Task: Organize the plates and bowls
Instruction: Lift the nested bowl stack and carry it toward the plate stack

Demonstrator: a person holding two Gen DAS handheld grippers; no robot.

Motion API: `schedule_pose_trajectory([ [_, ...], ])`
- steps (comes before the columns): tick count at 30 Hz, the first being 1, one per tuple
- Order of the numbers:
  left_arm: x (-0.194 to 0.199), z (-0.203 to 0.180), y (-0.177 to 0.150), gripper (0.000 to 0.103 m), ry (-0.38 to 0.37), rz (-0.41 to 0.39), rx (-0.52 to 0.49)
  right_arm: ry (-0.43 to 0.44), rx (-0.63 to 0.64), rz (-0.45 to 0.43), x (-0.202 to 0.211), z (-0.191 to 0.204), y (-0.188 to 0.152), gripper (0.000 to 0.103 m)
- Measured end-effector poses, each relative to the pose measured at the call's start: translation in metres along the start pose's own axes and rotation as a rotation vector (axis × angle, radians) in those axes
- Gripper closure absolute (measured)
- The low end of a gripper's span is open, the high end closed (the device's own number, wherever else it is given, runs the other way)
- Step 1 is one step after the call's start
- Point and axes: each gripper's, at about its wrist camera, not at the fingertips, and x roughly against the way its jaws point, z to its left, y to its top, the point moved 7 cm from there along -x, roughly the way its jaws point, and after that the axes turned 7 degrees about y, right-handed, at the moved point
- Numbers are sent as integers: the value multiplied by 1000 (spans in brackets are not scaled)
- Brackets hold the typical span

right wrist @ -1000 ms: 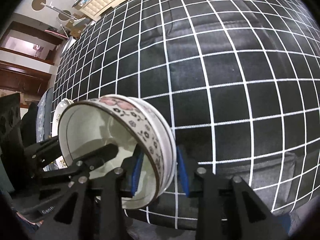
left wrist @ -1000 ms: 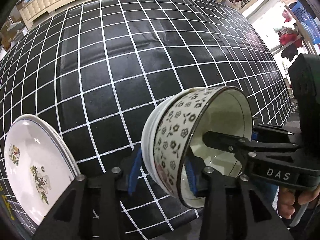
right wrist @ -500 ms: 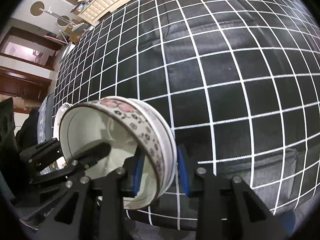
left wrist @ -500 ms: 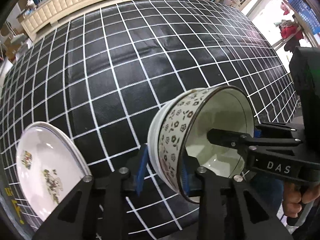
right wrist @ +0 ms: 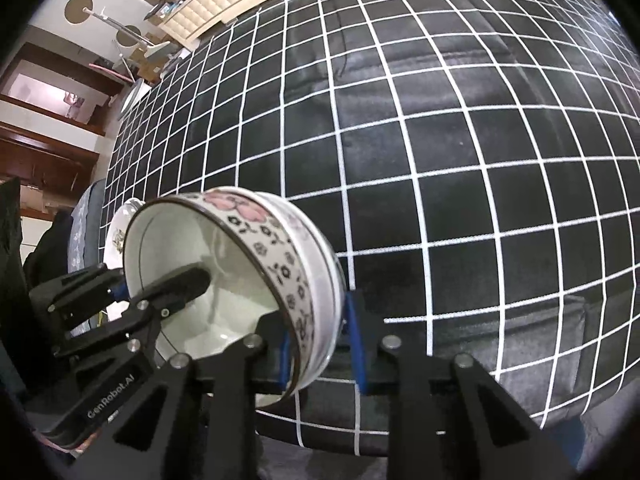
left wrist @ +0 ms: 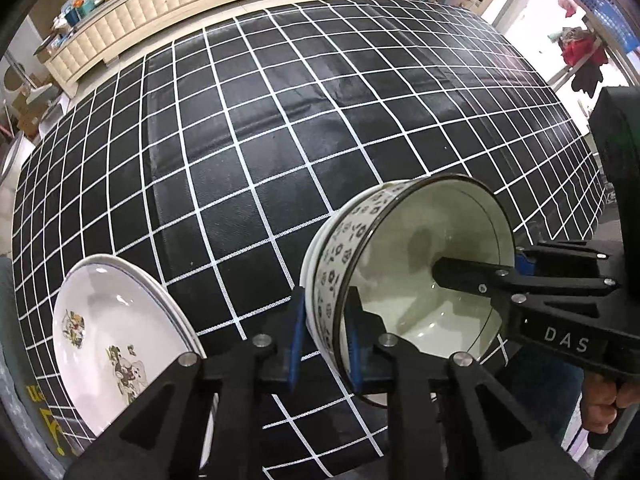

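Bowls in white ceramic with a black flower band and a pink blossom [left wrist: 404, 280], nested as a small stack, are gripped at opposite sides of the rim by two hand-held black grippers above a black tablecloth with a white grid [left wrist: 280, 140]. The left gripper [left wrist: 323, 340] has just been closing its jaws, and its blue pads [left wrist: 297, 340] now press the stack's wall between them, one pad outside and one inside the top bowl. The right gripper [right wrist: 321, 350] has likewise just been narrowing; its inner pad lies against the inside of the top bowl, while whether its outer blue pad [right wrist: 357, 344] touches the stack cannot be told for certain. Each gripper reaches into the bowl from the other's far side, and a person's hand [left wrist: 612, 412] grasps the right gripper's handle at the cloth's near edge. Whether the stack rests on the cloth or hangs just above it cannot be told. A stack of white plates printed with small figures [left wrist: 108, 340] lies on the cloth near the bowls, on the left gripper's side. A cream tufted cabinet [left wrist: 132, 24] stands beyond the cloth's far edge.
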Motion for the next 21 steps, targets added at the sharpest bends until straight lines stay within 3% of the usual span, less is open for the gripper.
schedule_pose_trajectory([
  [4,1,-2,0,86,6,-7,0,2,-12,6,-2,0,-1,76],
  [7,1,4,1,83,-58,9,65,10,-23,11,-3,-3,-1,75],
  [8,2,6,1,77,-101,0,81,3,-30,13,-3,-5,-1,75],
  [9,2,8,0,61,-104,2,88,-9,-27,14,-4,-5,-1,75],
  [11,-4,13,-3,49,-85,17,101,-22,-13,16,-3,-4,-1,75],
  [19,-17,5,-6,49,-125,54,89,-25,2,30,-7,-2,2,72],
  [21,-19,-5,-6,57,-142,53,71,-28,12,26,-6,-2,1,72],
])
